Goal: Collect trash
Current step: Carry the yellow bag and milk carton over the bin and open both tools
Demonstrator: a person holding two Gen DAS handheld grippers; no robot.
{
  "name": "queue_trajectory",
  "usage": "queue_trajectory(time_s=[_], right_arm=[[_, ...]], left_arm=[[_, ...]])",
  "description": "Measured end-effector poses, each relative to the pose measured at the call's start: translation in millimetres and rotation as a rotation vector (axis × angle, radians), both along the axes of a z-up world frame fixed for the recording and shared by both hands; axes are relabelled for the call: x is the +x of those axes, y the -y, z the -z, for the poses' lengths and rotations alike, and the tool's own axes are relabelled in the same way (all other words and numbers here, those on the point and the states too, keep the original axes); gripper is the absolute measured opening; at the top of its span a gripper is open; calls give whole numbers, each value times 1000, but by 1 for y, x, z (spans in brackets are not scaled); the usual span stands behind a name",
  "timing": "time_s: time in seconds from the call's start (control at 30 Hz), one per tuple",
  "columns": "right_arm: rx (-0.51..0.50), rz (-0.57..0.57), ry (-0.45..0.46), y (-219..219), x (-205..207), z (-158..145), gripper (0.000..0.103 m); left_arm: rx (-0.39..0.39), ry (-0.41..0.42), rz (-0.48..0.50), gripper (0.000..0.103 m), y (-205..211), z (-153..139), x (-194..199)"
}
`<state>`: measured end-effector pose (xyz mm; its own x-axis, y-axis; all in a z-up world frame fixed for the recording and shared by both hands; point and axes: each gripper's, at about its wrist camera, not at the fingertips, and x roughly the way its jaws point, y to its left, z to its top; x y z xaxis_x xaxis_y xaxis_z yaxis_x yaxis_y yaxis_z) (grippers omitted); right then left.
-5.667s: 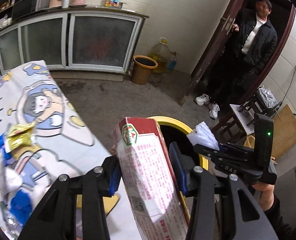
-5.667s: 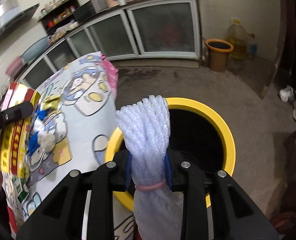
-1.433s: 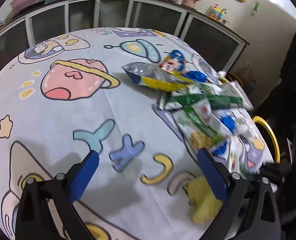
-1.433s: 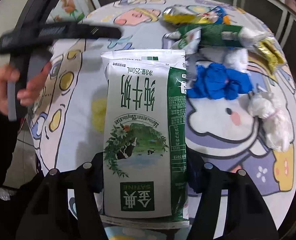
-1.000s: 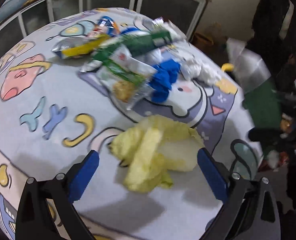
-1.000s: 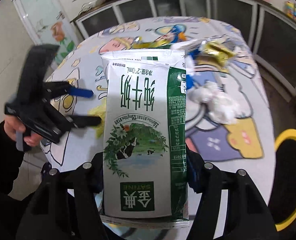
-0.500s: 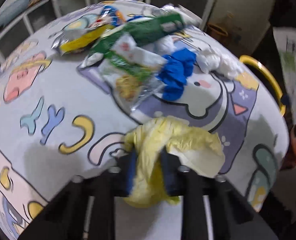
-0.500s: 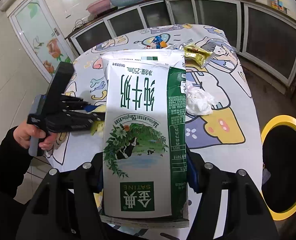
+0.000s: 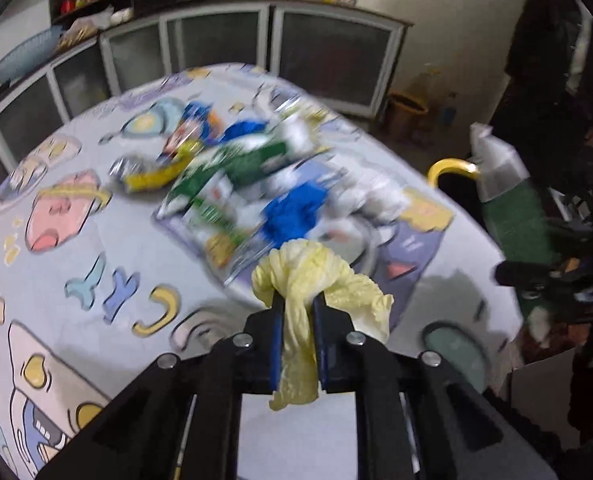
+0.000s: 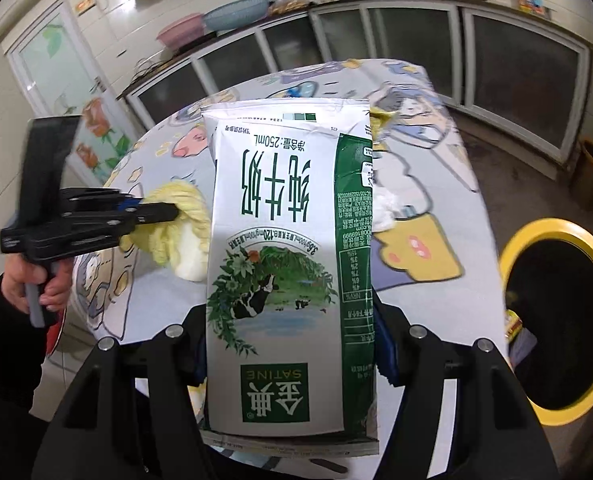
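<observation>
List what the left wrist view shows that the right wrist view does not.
Only the left wrist view: the blue gloves and green wrappers piled on the table. Only the right wrist view: the milk carton's printed front, and the bin's dark opening. Both: the left tool shut on the yellow leaf, and the cartoon tablecloth.

green-white milk carton (image 10: pixel 288 264), yellow leaf (image 9: pixel 304 280)

Left gripper (image 9: pixel 298 312) pinched tight on limp yellow leaf (image 9: pixel 316 276), pointing steeply down. Right gripper (image 10: pixel 290 344) clamps milk carton (image 10: pixel 288 264) across its width. Left hand (image 10: pixel 36 284) wraps the handle.
</observation>
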<state>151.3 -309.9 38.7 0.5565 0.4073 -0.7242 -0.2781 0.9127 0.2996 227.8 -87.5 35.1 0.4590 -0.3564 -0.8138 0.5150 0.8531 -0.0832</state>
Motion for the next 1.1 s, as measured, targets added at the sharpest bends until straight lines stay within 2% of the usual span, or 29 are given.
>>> queue_trajectory(time_s=[0.2, 0.53, 0.77, 1.1], right_arm=[[-1, 118, 11, 40, -11, -3, 59], [-45, 385, -5, 130, -23, 6, 59], [-90, 585, -60, 196, -22, 30, 59], [-95, 680, -183, 242, -10, 81, 59]], left_arm=[[-38, 33, 106, 12, 55, -19, -5], [-82, 18, 251, 12, 148, -18, 4], [-94, 5, 323, 12, 222, -9, 18], [-39, -43, 365, 12, 325, 28, 33]])
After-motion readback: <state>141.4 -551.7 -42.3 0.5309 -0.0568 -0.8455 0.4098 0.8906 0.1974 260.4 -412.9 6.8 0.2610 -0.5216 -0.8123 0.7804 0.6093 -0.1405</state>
